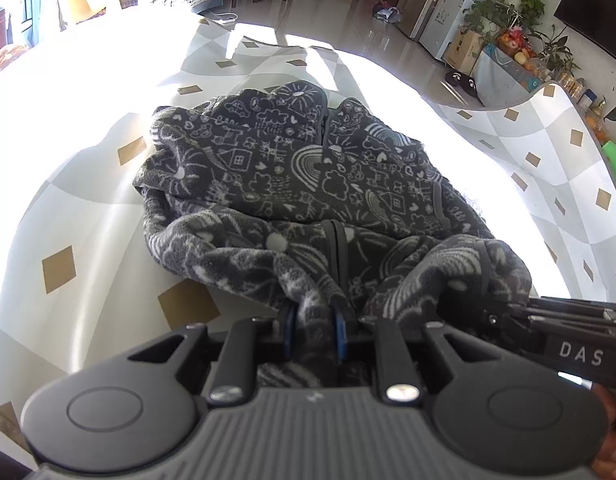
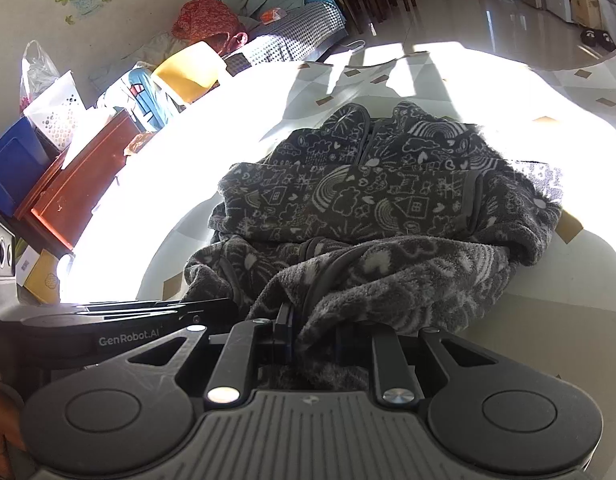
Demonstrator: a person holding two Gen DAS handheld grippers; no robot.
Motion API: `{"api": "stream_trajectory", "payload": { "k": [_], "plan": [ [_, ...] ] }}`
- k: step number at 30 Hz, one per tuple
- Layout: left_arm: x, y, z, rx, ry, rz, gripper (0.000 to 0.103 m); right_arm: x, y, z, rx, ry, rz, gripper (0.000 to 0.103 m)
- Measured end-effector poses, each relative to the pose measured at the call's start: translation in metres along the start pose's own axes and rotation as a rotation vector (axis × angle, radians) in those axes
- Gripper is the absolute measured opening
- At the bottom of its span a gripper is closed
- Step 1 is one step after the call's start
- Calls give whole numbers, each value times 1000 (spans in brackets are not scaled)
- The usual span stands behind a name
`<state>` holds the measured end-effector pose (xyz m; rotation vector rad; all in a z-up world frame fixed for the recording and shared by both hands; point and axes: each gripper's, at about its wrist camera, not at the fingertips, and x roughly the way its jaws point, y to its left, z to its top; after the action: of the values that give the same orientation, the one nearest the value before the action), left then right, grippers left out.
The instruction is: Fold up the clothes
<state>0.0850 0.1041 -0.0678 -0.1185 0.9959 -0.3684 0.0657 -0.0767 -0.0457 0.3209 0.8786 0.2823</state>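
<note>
A dark grey fleece garment [image 1: 299, 184] lies bunched in a soft heap on a table covered by a smooth cloth [image 1: 59, 216] of pale grey and white diamonds with small tan squares. The fleece is thick and fuzzy, printed all over with white doodles: rainbows, little houses, clouds, hearts and flowers. A folded band of it lies flat across the top of the heap, and a zip line runs down the middle toward the near edge.

The left gripper [image 1: 314, 332] sits at the near edge of the garment, its blue-padded fingers [image 1: 288, 330] drawn in close on a pinched fold of fleece that runs back between them. Just beside it, on the garment's other near corner, the right gripper [image 2: 308, 336] has its fingers likewise narrowed around a thick roll of fleece. Both tools are matt black plastic with ribbed grey bodies and round side discs. Strong sunlight bleaches the cloth around the garment.
</note>
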Motion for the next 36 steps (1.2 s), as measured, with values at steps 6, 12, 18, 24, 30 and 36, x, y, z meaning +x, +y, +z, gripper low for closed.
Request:
{"api": "stream_trajectory", "payload": {
  "k": [6, 12, 18, 24, 30, 36],
  "plan": [
    [-1, 1, 32, -21, -12, -23, 17, -2, -5, 22, 88, -29, 42, 18],
    [13, 5, 75, -47, -8, -30, 17, 11, -17, 55, 260, -46, 80, 18],
    [43, 10, 121, -52, -1, 2, 17, 37, -23, 85, 279, -71, 2, 18],
    [80, 29, 153, -127, -7, 56, 17, 76, -31, 104, 264, -73, -126, 19],
    [100, 47, 176, -220, -56, 123, 18, 106, -52, 115, 354, -94, -179, 19],
    [87, 59, 195, -256, -147, 203, 40, 114, -92, 125, 570, -129, -209, 36]
  ]
}}
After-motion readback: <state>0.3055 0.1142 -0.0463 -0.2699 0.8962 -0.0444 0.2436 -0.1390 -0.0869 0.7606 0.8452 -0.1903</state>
